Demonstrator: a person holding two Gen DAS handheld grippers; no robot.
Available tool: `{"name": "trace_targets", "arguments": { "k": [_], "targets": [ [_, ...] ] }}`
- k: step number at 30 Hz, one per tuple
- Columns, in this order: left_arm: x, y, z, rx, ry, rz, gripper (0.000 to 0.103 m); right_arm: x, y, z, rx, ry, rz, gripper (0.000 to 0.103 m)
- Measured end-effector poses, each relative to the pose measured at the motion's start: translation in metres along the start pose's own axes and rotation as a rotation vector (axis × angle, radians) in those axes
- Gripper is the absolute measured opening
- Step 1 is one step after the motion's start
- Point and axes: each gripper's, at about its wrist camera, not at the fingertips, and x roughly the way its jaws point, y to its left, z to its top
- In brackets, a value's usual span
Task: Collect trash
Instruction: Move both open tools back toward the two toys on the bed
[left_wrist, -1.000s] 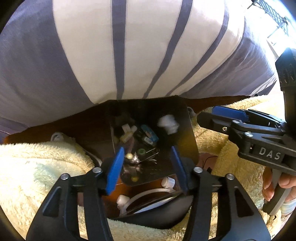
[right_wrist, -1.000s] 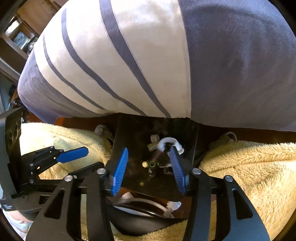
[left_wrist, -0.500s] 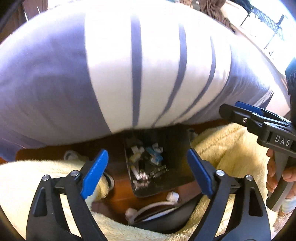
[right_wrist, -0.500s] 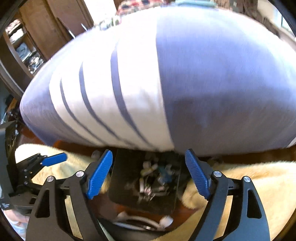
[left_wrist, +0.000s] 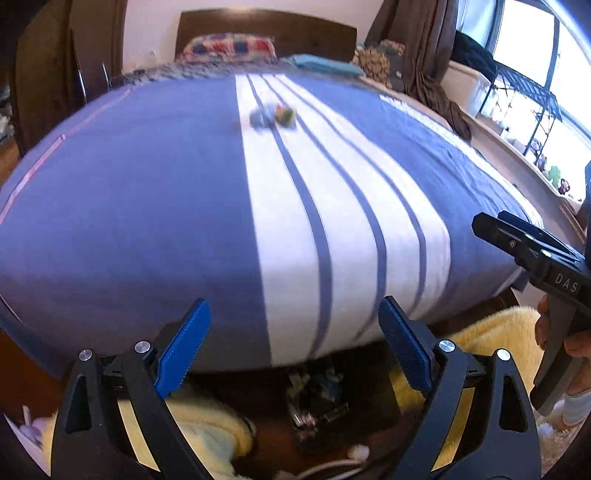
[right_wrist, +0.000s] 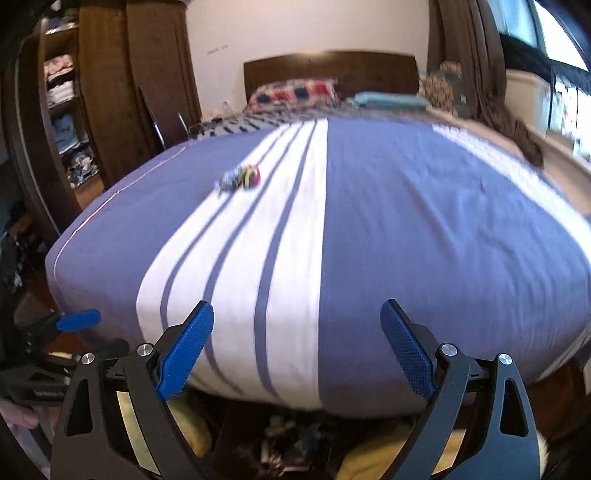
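The left gripper (left_wrist: 293, 347) has its blue pads spread wide and still opening, with nothing between them; the right gripper (right_wrist: 297, 349) is the same, jaws parting and empty. Both point out over a bed (left_wrist: 166, 221) covered in a blue spread with a white band and thin blue stripes. Far ahead of the left gripper, on the white band, lies a small blurred clump of trash (left_wrist: 272, 116), blue-grey with bits of green and orange; from the right gripper the same clump (right_wrist: 240, 178) sits ahead and to the left, showing pink and green, well apart from either gripper. Below and just behind the left gripper's pads, on the floor at the foot of the bed, stands a dark bin (left_wrist: 317, 402) holding small pieces of litter, too blurred to name; in the right view the bin (right_wrist: 280, 439) shows under the bed's edge between the two fingers. Yellow fleece (left_wrist: 207, 424) lies on both sides of the bin. To the right of the left gripper, the right gripper's black body (left_wrist: 535, 254) comes into view, held by a hand (left_wrist: 565, 332). To the left of the right gripper, one blue pad (right_wrist: 78, 319) of the left gripper shows. Beyond the bed stand a dark headboard (right_wrist: 332, 68) and a checked pillow (right_wrist: 295, 92).
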Motion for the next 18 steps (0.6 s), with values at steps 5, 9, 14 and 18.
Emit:
{"name": "trace_targets", "arguments": {
  "k": [5,9,14,18],
  "targets": [
    [-0.002,0.01,0.029,0.01,-0.045,0.026,0.087,0.01,0.004,0.032,-0.026,-0.013,-0.008,0.092],
    [0.0,0.022,0.055,0.012,-0.084,0.08,0.087,0.017,0.01,0.051,-0.034,-0.031,-0.015,0.092],
    [0.02,0.039,0.088,0.0,-0.076,0.122,0.087,0.045,0.01,0.077,-0.019,-0.015,-0.018,0.092],
    [0.04,0.049,0.107,0.009,-0.055,0.139,0.087,0.08,0.006,0.092,0.021,0.023,-0.008,0.092]
  ]
}}
